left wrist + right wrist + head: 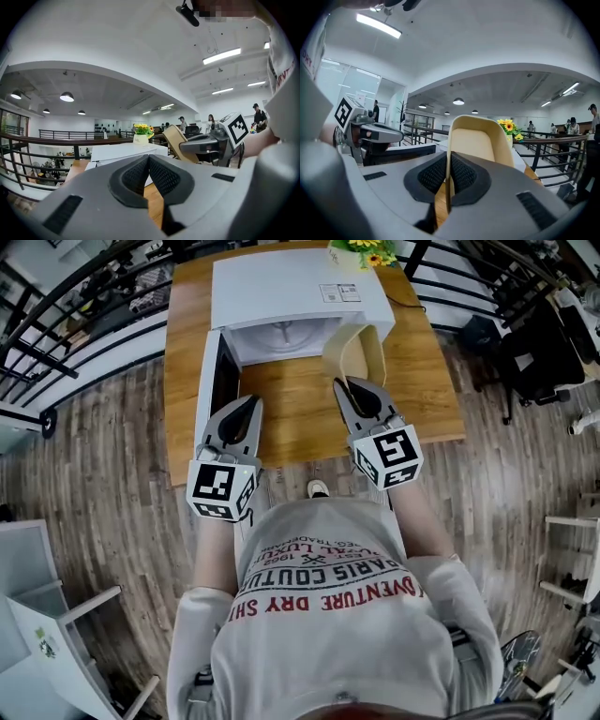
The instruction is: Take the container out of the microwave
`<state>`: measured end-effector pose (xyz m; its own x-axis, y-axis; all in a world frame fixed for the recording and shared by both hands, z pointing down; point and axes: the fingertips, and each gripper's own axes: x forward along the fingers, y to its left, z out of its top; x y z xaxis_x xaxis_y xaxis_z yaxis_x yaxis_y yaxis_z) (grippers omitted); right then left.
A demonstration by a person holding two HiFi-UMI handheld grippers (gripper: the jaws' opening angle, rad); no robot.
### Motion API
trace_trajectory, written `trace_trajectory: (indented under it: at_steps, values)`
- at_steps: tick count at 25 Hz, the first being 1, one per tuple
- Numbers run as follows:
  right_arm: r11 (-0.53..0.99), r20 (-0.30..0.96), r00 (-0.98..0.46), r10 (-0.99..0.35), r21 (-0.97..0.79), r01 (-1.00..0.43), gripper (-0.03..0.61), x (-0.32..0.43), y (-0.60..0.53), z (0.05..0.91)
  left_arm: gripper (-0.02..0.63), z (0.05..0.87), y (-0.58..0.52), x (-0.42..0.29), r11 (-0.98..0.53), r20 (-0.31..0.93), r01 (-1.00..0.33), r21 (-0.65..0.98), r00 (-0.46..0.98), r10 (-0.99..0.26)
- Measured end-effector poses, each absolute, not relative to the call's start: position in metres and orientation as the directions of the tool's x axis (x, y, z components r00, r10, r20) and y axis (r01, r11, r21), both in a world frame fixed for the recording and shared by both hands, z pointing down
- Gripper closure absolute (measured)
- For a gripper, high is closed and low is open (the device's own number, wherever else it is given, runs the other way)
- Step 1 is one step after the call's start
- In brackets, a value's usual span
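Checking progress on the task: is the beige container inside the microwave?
No, the beige container hangs in front of the open microwave, its rim clamped in the right gripper.

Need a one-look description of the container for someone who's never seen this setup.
A white microwave stands on the wooden table with its door open. In front of its opening, the right gripper pinches the container by its rim. It is the only cream, round-cornered tub there, empty and tipped on edge.

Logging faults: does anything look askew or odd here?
The cream container hangs tipped on edge, pinched by one wall in the right gripper, before the microwave, whose door stands open. No spill shows.
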<state>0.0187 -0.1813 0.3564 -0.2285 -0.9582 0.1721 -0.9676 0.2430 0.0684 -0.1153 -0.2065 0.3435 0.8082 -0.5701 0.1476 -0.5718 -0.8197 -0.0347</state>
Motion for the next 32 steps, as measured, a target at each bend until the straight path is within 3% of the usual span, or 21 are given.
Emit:
trace_trajectory:
  at_steps: [8,32]
  values:
    - [0.156,0.072,-0.149,-0.986,0.113,-0.981,0.548,0.029,-0.174,0.339,0.598,0.34,-0.208,-0.115,-0.81,0.136,-0.585,-0.027,0.801,-0.583]
    - [0.13,0.068,-0.126,-0.99,0.06,-0.99,0.549,0.038,-0.181,0.347,0.598,0.335,-0.216,-0.117,-0.79,0.131,-0.608,-0.074,0.78,-0.612]
